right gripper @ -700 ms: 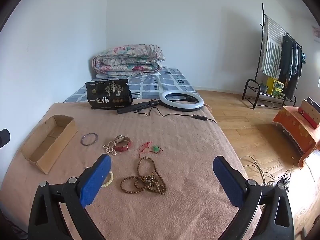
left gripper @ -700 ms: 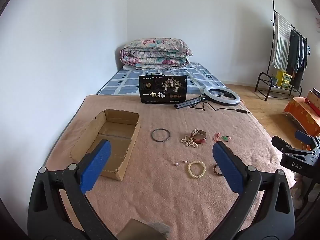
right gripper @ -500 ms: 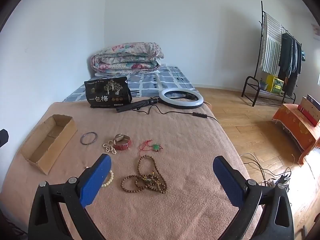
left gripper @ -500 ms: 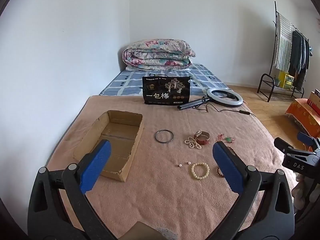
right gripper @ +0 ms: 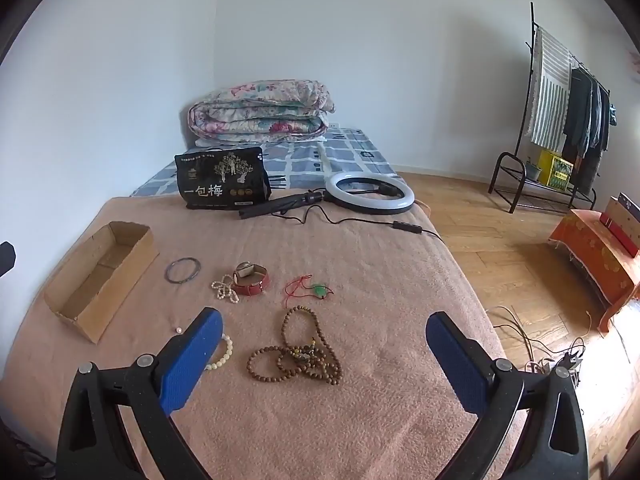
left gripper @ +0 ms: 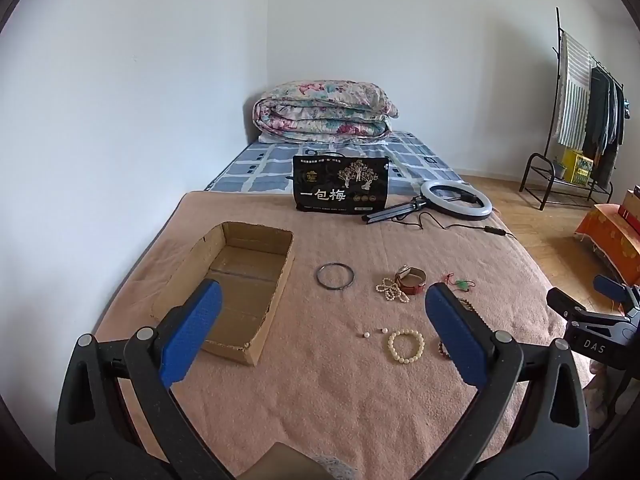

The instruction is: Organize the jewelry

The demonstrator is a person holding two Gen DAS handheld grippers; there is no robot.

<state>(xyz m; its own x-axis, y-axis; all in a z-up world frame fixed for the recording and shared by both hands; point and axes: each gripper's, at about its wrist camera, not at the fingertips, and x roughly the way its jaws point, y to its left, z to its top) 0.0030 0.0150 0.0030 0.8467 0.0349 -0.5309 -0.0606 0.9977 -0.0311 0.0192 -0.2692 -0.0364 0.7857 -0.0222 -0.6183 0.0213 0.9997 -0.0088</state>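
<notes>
An empty open cardboard box (left gripper: pixel 236 280) lies left of scattered bracelets: dark bangle (left gripper: pixel 335 276), pearl strand (left gripper: pixel 391 290), cream beads (left gripper: pixel 406 345).

The right gripper's blue pad (right gripper: pixel 191 354) hides part of the cream bead bracelet (right gripper: pixel 224 354); small pearls are too tiny to count.

We see folded floral quilt (left gripper: pixel 325 110) on blue checked mattress (left gripper: pixel 256 166); black printed snack bag (left gripper: pixel 341 184) upright beside white ring light (left gripper: pixel 456 197); black metal clothes rack (right gripper: pixel 560 112) by wall; orange cloth-covered bench (right gripper: pixel 592 256) on wooden floor (right gripper: pixel 504 248).
</notes>
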